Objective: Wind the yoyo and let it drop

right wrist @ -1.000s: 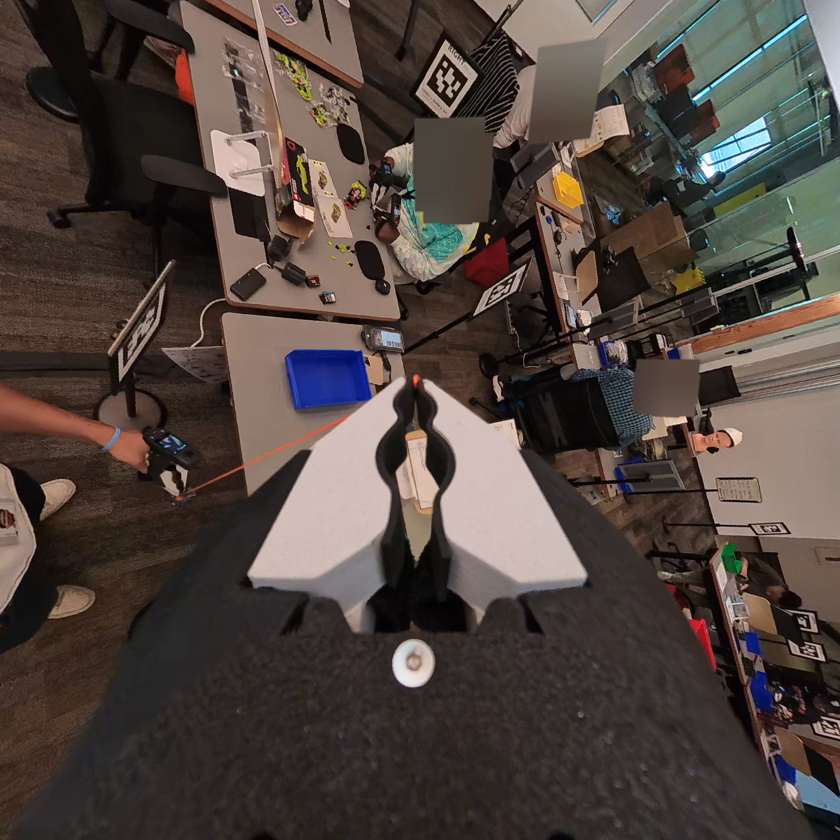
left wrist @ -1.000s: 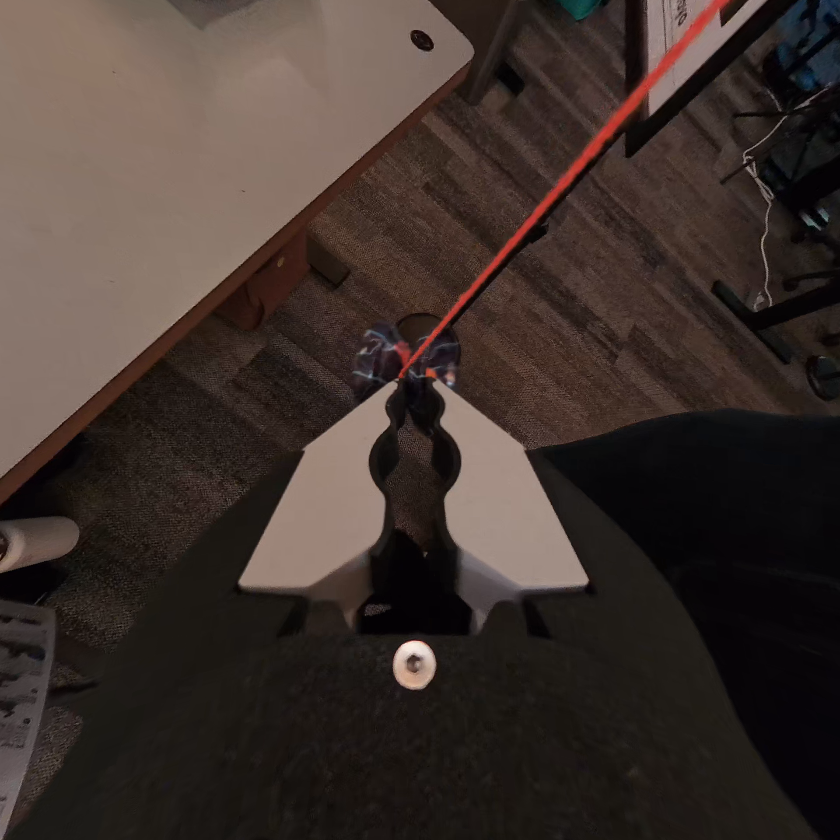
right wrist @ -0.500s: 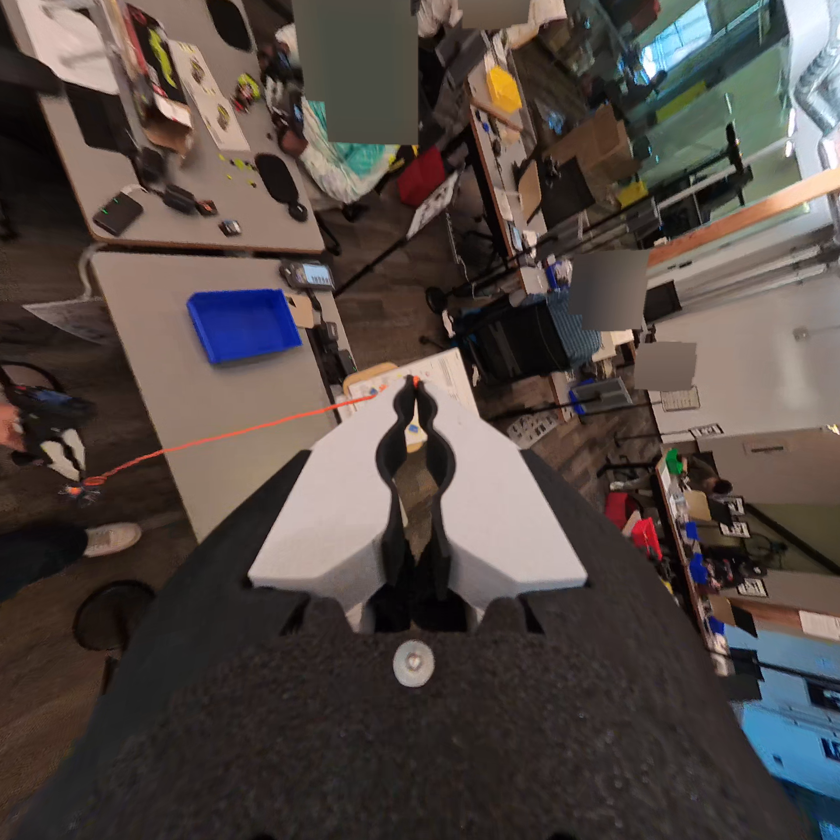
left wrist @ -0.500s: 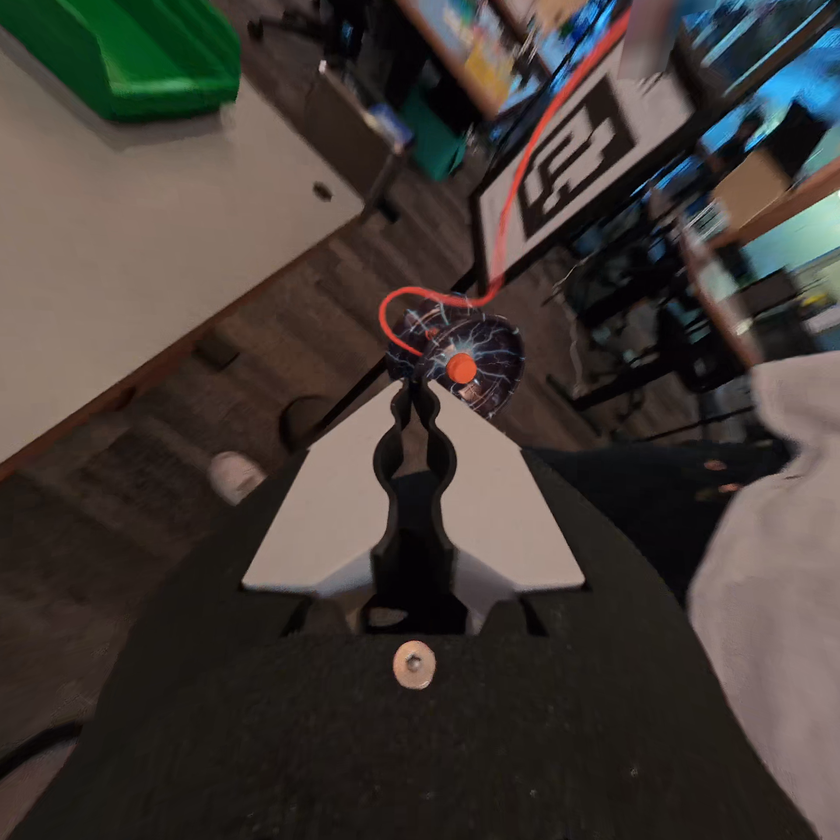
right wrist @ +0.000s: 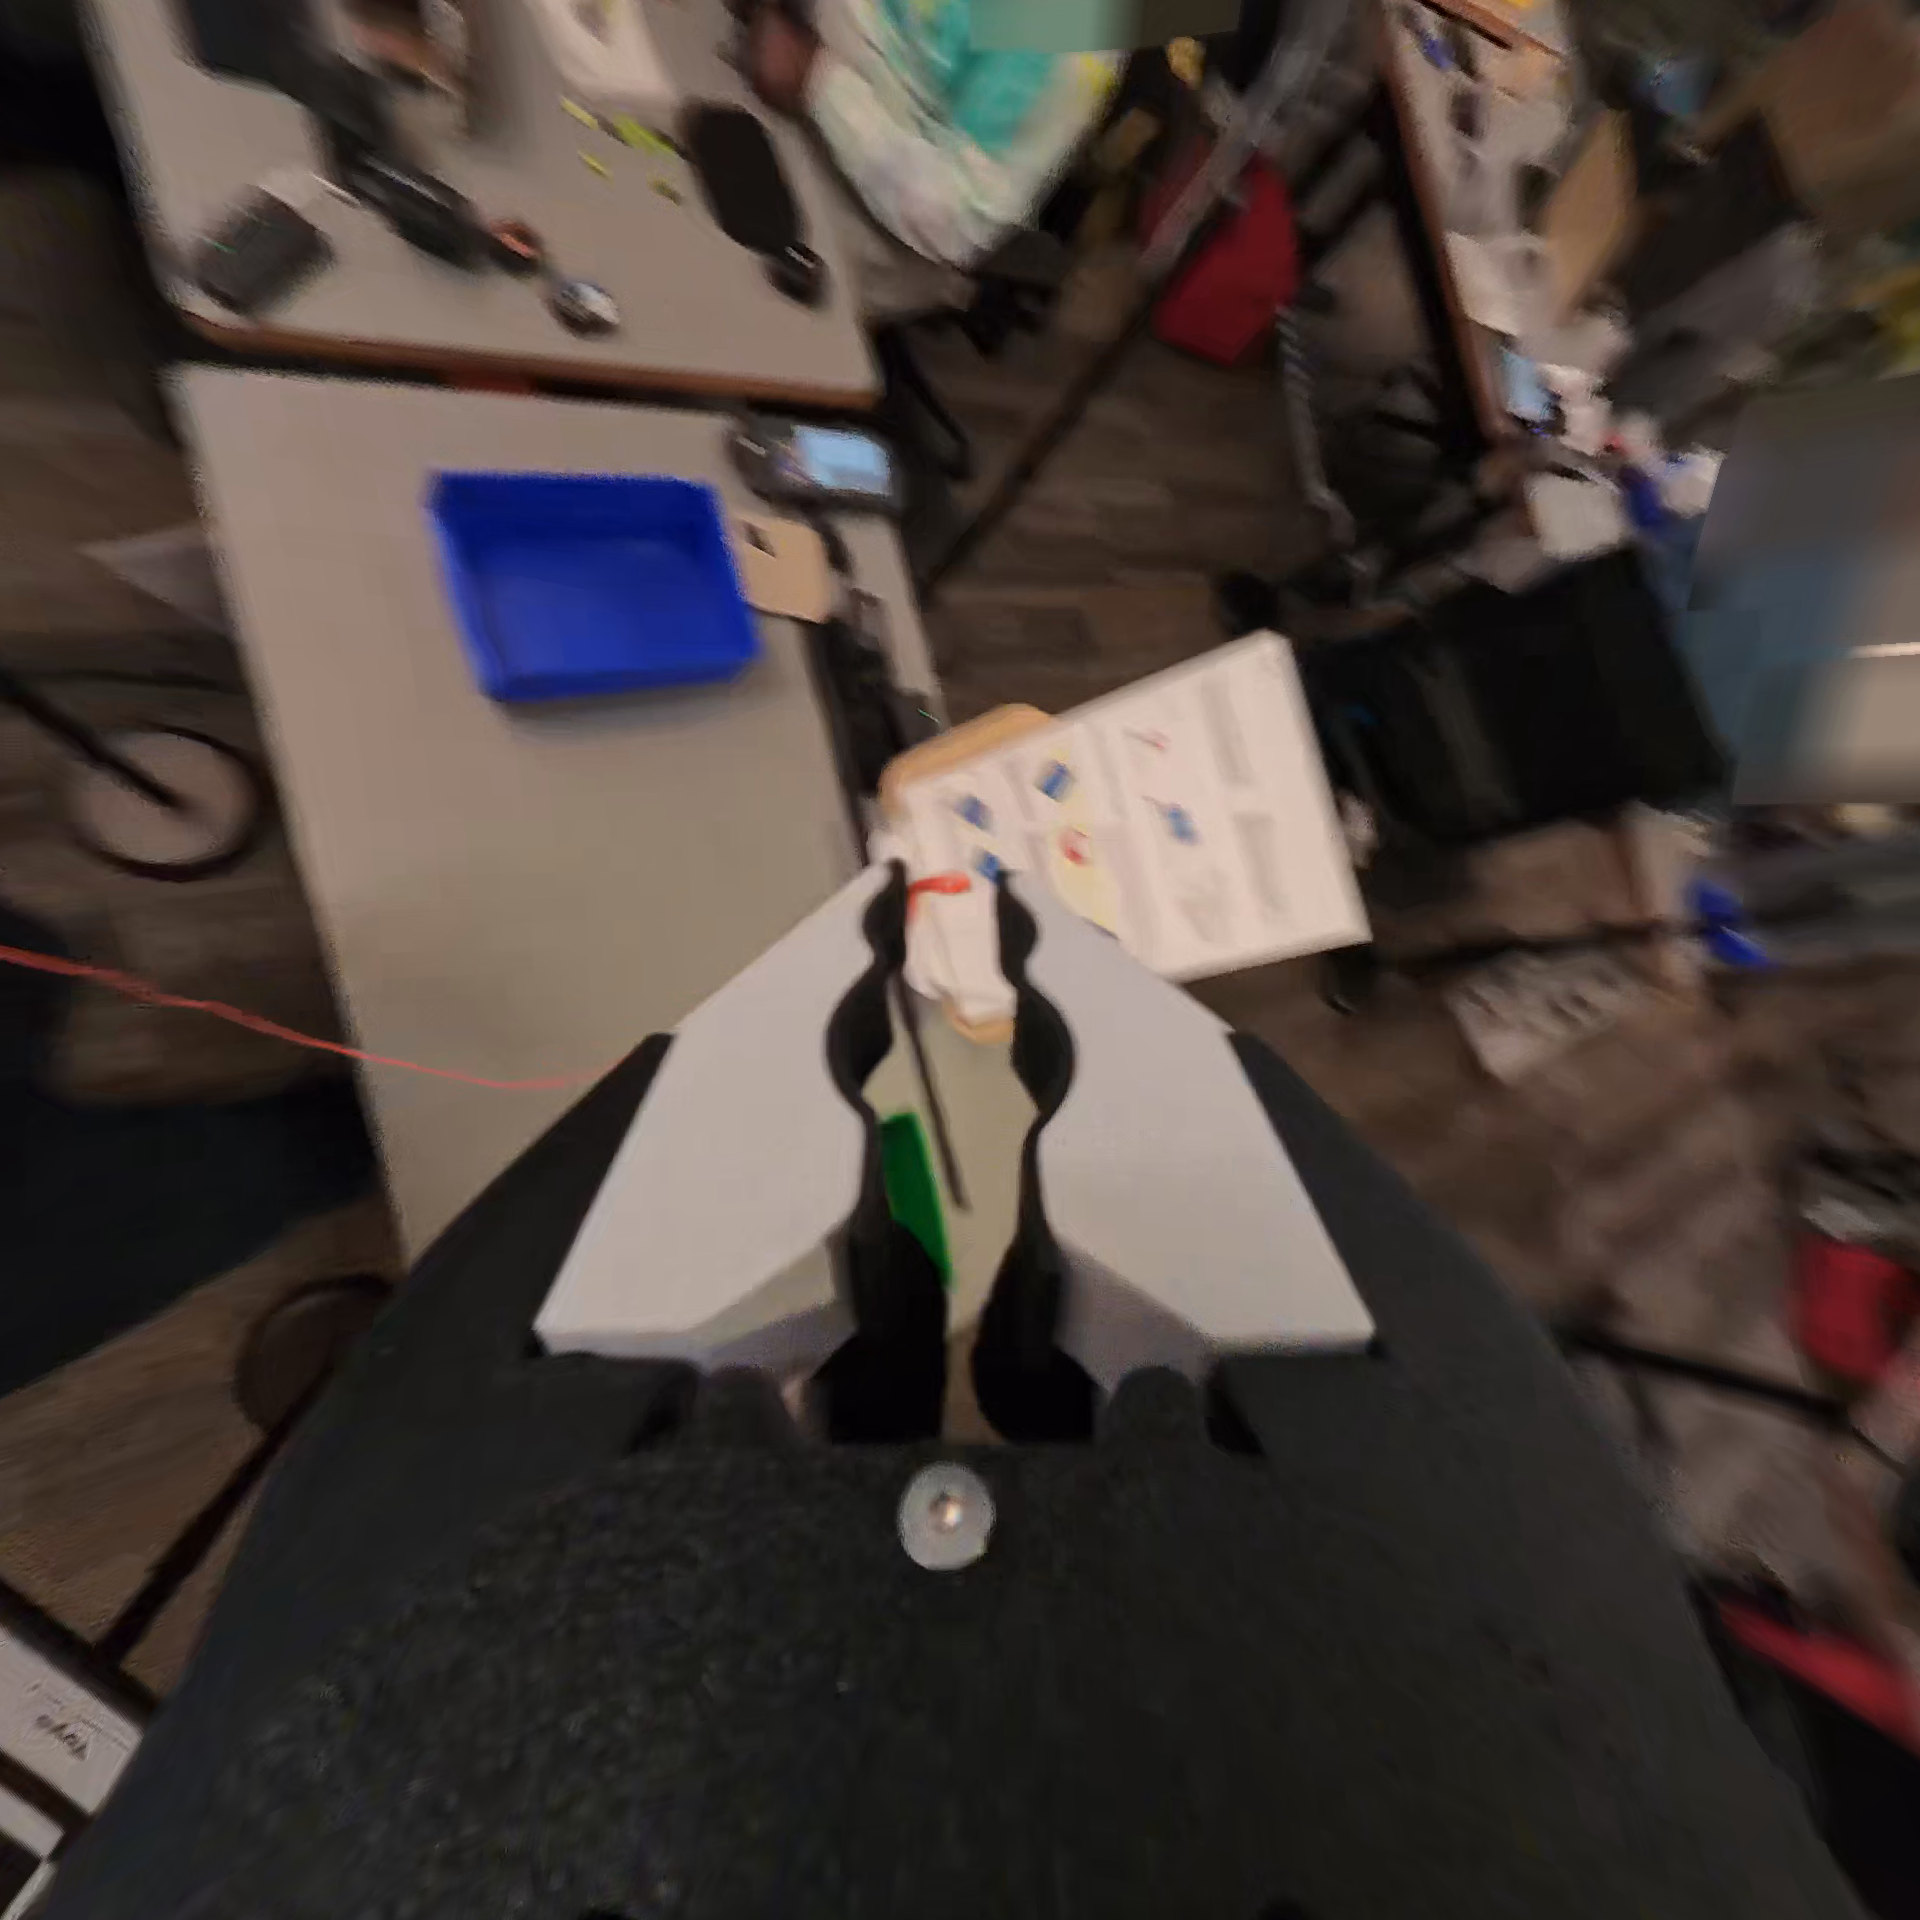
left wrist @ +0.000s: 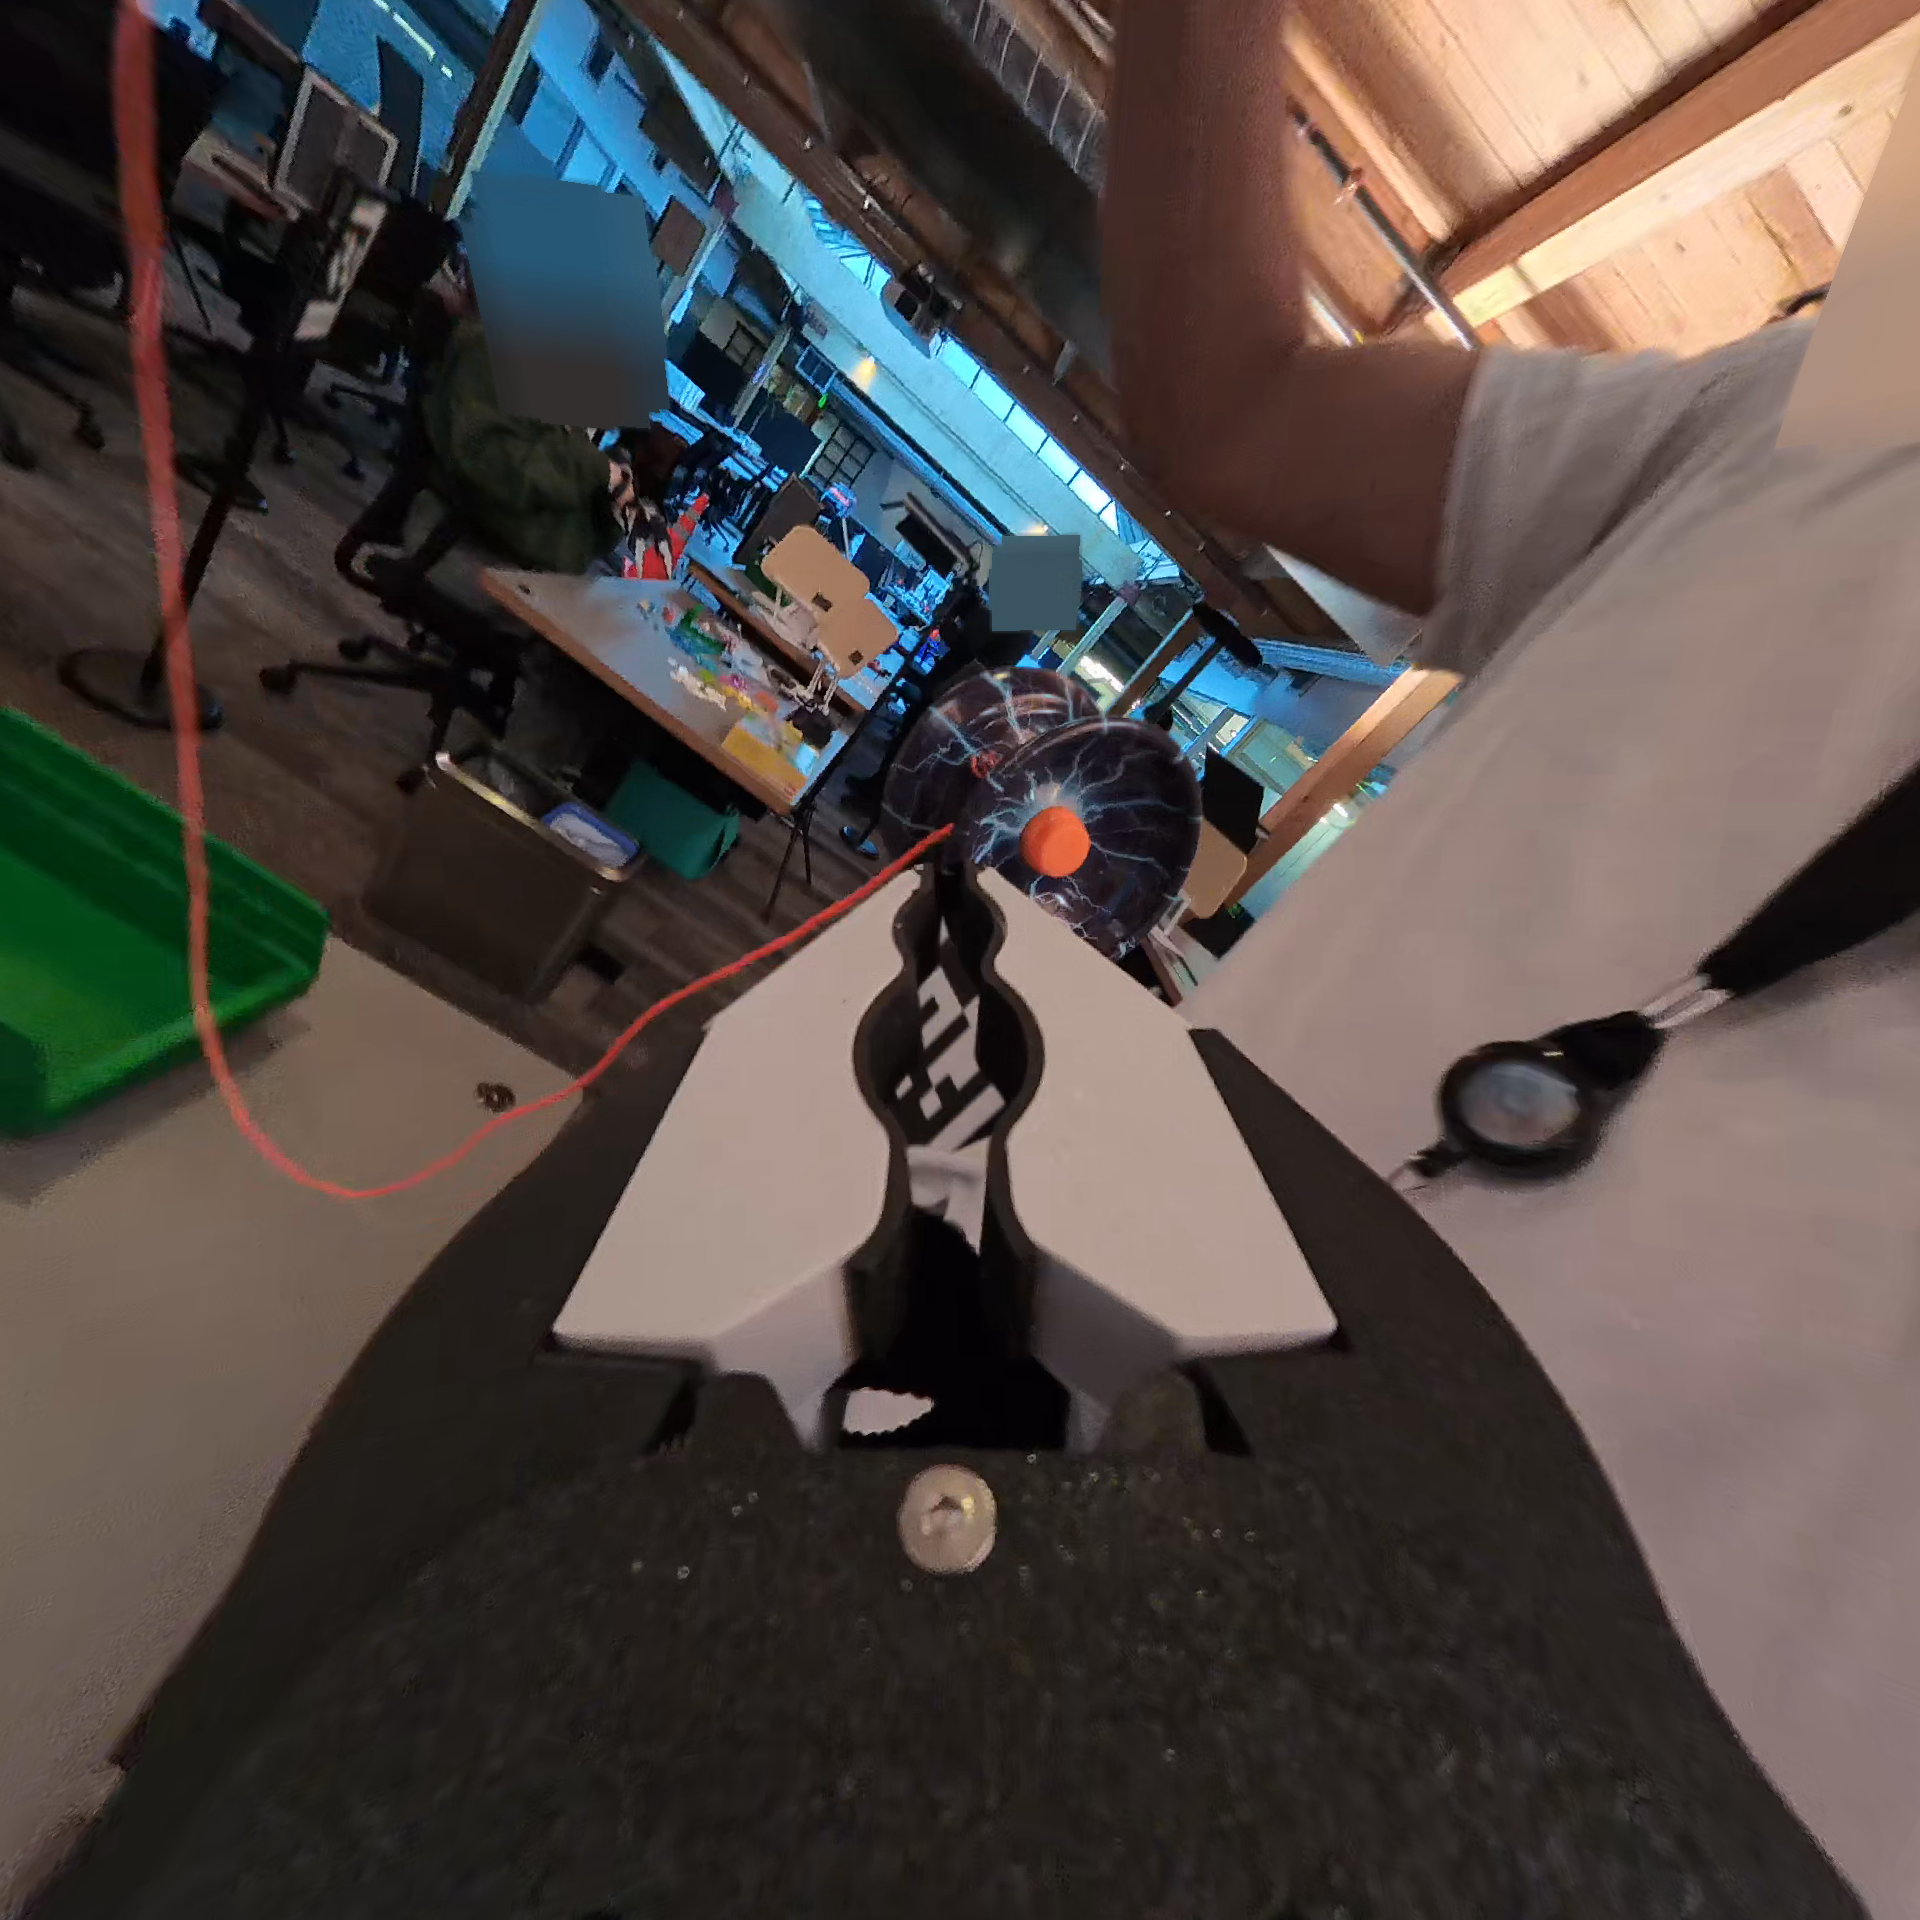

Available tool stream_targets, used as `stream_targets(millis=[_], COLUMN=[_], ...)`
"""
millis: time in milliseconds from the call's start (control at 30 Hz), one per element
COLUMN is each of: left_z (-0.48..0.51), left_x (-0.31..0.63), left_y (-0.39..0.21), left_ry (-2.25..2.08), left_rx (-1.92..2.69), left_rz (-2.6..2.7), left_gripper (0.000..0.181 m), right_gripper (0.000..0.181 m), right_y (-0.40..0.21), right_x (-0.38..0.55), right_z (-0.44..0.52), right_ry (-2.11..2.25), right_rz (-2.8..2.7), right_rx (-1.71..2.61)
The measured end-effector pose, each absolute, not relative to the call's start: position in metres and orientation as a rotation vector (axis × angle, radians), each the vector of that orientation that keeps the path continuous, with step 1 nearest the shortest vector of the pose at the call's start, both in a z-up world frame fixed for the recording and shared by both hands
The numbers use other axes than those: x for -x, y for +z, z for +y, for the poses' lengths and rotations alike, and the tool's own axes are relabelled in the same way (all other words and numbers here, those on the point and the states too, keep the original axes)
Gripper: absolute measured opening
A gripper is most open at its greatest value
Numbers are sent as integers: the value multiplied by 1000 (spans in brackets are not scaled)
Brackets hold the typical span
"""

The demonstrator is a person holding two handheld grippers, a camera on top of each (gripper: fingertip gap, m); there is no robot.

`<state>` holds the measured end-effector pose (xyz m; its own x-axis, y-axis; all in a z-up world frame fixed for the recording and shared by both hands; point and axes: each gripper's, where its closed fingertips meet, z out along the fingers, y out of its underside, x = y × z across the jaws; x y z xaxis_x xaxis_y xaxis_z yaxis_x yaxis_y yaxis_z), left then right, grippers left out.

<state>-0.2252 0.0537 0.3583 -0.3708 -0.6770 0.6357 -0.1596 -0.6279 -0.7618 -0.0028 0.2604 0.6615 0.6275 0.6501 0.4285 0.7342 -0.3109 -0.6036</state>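
In the left wrist view my left gripper (left wrist: 951, 873) is shut on the rim of the yoyo (left wrist: 1081, 800), a dark purple disc pair with a lightning pattern and an orange hub. The red string (left wrist: 353, 1188) leaves the yoyo's groove, sags slack to the lower left, then rises to the top left corner. In the blurred right wrist view my right gripper (right wrist: 948, 883) stands slightly open. A short red end of the string (right wrist: 938, 885) shows beside its left fingertip, and the string (right wrist: 260, 1023) trails off to the left edge.
A green bin (left wrist: 104, 935) sits on the grey table (left wrist: 208, 1299) at left. A person's arm and white shirt with a badge reel (left wrist: 1517, 1112) fill the right. The right wrist view shows a blue bin (right wrist: 592, 582) on a grey table (right wrist: 520, 883) and a white board (right wrist: 1164, 810). Across from one pair of fingers to the other is roughly 45 cm.
My left gripper swung up from facing the floor to facing the room, still holding the yoyo. The taut string went slack. My right gripper's jaws parted and it moved, blurring its view.
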Motion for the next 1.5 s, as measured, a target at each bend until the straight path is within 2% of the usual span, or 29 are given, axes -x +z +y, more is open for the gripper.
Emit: stream_targets(millis=[67,167,400,533,633,800,867,967,1033,1100,1200,1300,1500], left_z=[72,101,166,188,198,216,221,226,225,218,209,215,217], left_x=[209,189,164,157,156,153,155,163,167,169,170,170,173], left_y=[381,402,431,436,434,421,423,425,424,419,407,402,404], left_ry=[-2062,-2011,-1968,-2030,-2058,-1955,-1903,-1808,-1713,-1627,-1517,-1445,-1502], left_rx=[1464,1428,1319,1255,1239,1332,1366,1394,1388,1378,1384,1407,1408], left_rz=[1126,1188,1338,1386,1414,1445,1435,1425,1442,1501,1601,1592,1542], left_gripper=[0,0,0,0,0,2,24,42,65,78,77,60,59], right_gripper=[47,60,73,72,59,57,57,57,57,57,57,56,56], right_y=[616,565,479,441,445,434,428,422,417,414,410,407,405], right_x=[14,37,103,148,156,155,154,152,154,159,168,174,179], right_z=[262,244,176,178,189,206,212,217,220,223,226,227,226], right_ry=[88,429,1238,1219,1201,1082,1052,1086,1137,1177,1202,1215,1213], right_rz=[-1168,-1204,-907,-799,-728,-681,-634,-533,-468,-420,-399,-424,-502], right_rx=[2003,1854,1623,1583,1519,1591,1598,1582,1576,1566,1570,1587,1633])
